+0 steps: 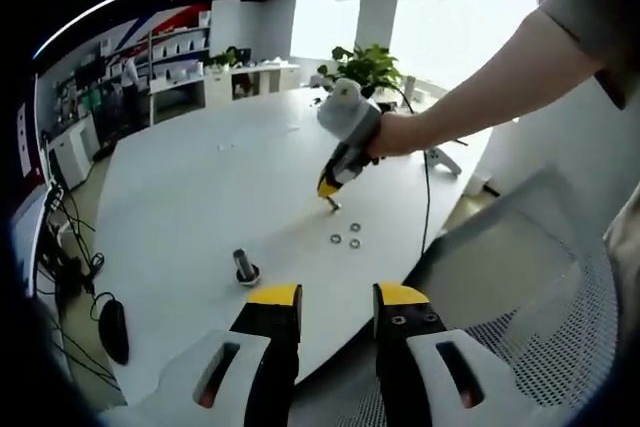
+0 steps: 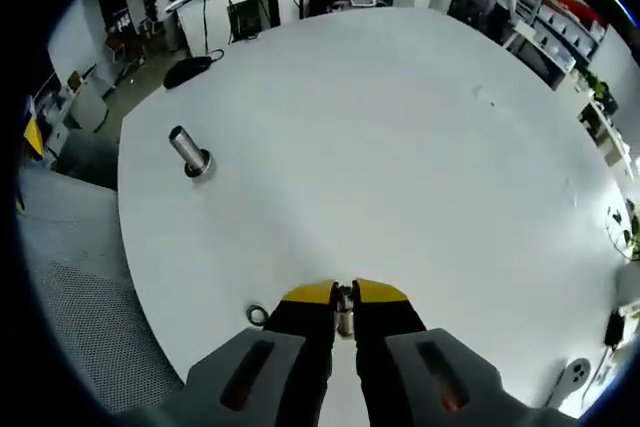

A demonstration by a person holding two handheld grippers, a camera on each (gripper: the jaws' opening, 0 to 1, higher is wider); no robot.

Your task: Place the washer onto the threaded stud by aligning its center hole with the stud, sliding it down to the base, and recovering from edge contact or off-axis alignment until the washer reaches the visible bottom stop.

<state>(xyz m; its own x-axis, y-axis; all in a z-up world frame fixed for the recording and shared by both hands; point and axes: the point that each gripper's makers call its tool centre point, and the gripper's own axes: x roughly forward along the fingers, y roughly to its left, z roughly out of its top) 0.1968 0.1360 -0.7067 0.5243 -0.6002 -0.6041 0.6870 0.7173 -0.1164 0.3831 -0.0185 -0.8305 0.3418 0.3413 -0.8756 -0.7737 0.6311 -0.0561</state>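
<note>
Two loose flat metal ring washers (image 1: 345, 240) lie close together on the round white desk (image 1: 200, 197), near the desk edge, in the left gripper view. A third metal ring washer (image 2: 344, 319) is pinched edge-on between the pressed-in jaws of the right gripper (image 2: 345, 299), seen in the right gripper view as a thin grey sliver between the yellow tips. In the left gripper view that same gripper points tip-down just above the desk, beside the loose washers, held by a person's hand (image 1: 392, 135).

The grey threaded metal stud on its round dark base (image 2: 190, 152) stands upright on the desk, well apart from the held washer. No washer sits on it.

The left gripper (image 1: 337, 299) hangs off the desk edge with its jaws spread and nothing between them, over a grey mesh chair seat (image 1: 520, 337).

One further dark ring (image 2: 257, 315) lies on the desk just beside the right gripper's body. A black computer mouse (image 1: 113, 329) rests near the desk edge. A green potted plant (image 1: 365, 67) stands at the far side.
</note>
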